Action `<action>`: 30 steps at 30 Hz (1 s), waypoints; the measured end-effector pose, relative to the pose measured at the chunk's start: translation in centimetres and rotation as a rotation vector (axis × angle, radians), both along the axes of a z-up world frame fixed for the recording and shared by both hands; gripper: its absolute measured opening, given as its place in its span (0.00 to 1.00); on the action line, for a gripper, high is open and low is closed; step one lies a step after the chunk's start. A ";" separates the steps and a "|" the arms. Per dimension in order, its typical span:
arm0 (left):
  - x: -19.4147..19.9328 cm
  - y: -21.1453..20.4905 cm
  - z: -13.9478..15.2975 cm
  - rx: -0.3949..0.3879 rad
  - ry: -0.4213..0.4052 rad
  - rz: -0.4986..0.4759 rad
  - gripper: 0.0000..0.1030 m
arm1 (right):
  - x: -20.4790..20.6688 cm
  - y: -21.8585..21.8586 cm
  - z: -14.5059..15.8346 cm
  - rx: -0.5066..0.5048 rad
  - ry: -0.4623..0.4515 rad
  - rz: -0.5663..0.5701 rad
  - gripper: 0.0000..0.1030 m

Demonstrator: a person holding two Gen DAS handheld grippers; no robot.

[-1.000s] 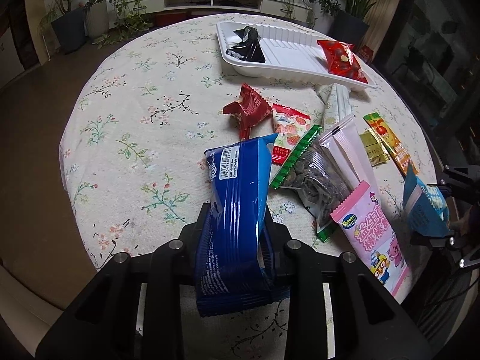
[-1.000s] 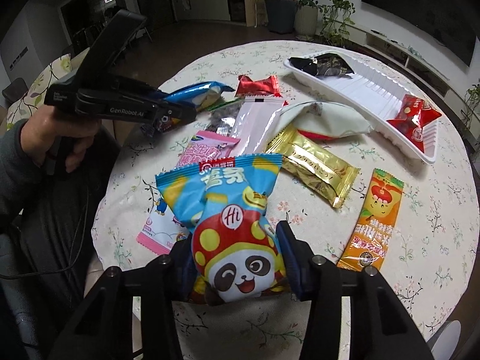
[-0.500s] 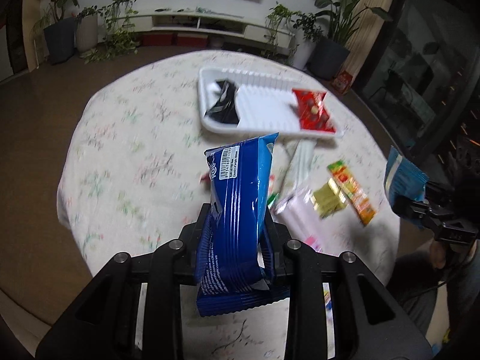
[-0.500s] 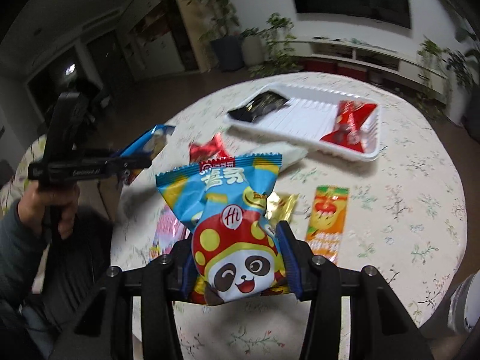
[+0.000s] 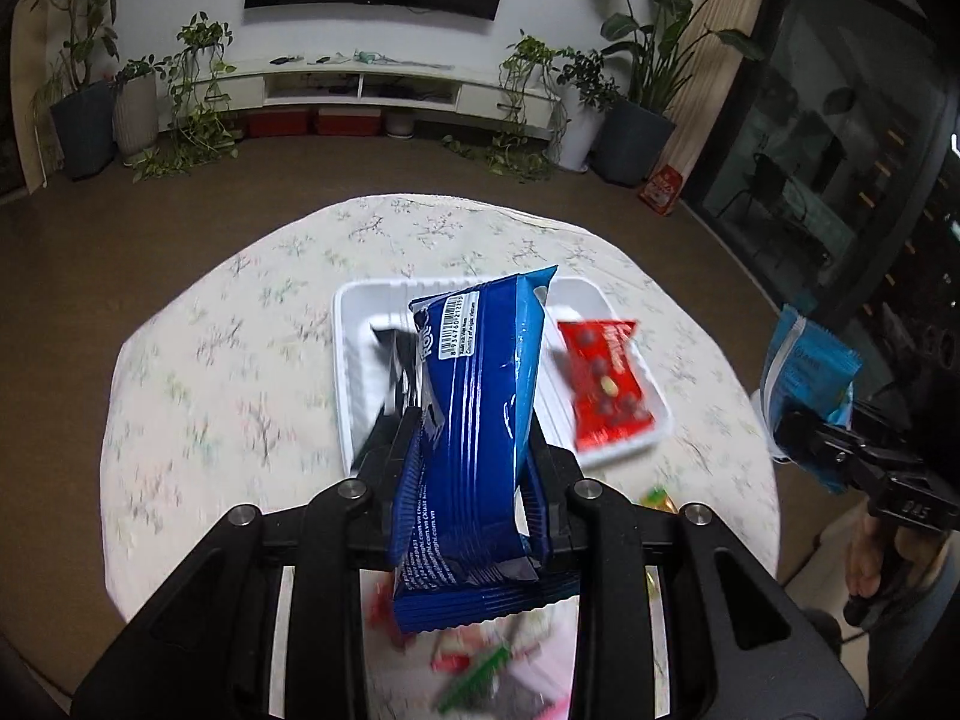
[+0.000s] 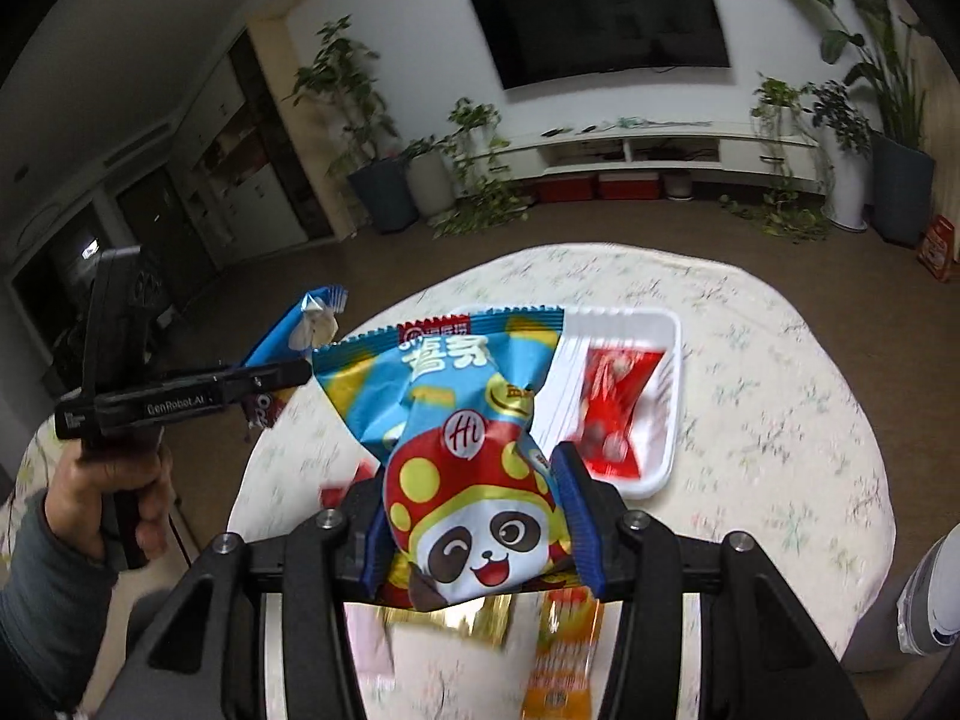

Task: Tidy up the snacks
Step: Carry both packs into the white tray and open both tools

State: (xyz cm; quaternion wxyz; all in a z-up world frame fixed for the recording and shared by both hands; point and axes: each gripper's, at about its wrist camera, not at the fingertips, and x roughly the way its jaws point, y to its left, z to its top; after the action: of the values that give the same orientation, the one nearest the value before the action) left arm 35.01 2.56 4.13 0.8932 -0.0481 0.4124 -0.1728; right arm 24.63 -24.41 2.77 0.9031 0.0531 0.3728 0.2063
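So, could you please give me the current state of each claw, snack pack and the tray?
left claw: shut on blue pack
blue pack: held upright, off the table
right claw: shut on panda pack
panda pack: held up
white tray: on the table
red pack: lying in tray
black pack: in tray, partly hidden

A wide black flat-screen television [image 6: 600, 12] hangs on the white wall and serves as the landmark. Directly below it runs a long, low white media console [image 5: 384, 87] with open shelves, and red storage boxes [image 5: 315, 122] sit on the floor under that. Left of the television stand tall leafy houseplants in grey pots [image 5: 84, 126], beside a white ribbed planter [image 5: 137, 114] trailing vines. To its right, a large-leafed plant in a dark round pot [image 5: 633, 141] stands near dark glass doors [image 5: 840, 180]. Brown carpet [image 5: 150, 228] covers the floor below.
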 end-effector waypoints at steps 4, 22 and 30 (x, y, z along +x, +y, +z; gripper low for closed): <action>4.5 -1.8 -1.1 0.031 0.027 -0.013 0.27 | 4.4 1.1 -0.2 0.014 0.027 -0.036 0.49; 13.7 -6.1 -11.9 0.176 0.139 -0.003 0.27 | 16.1 6.8 -9.7 -0.382 0.193 -0.105 0.49; 13.7 -6.0 -12.0 0.183 0.123 0.014 0.27 | 17.0 7.4 -10.6 -0.460 0.201 -0.126 0.50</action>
State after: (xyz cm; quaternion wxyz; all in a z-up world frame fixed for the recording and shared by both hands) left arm 48.73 -3.49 -7.84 0.8681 0.0204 0.4800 -0.1247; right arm 41.61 -17.04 -7.81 0.8609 -0.1104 0.4937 0.0532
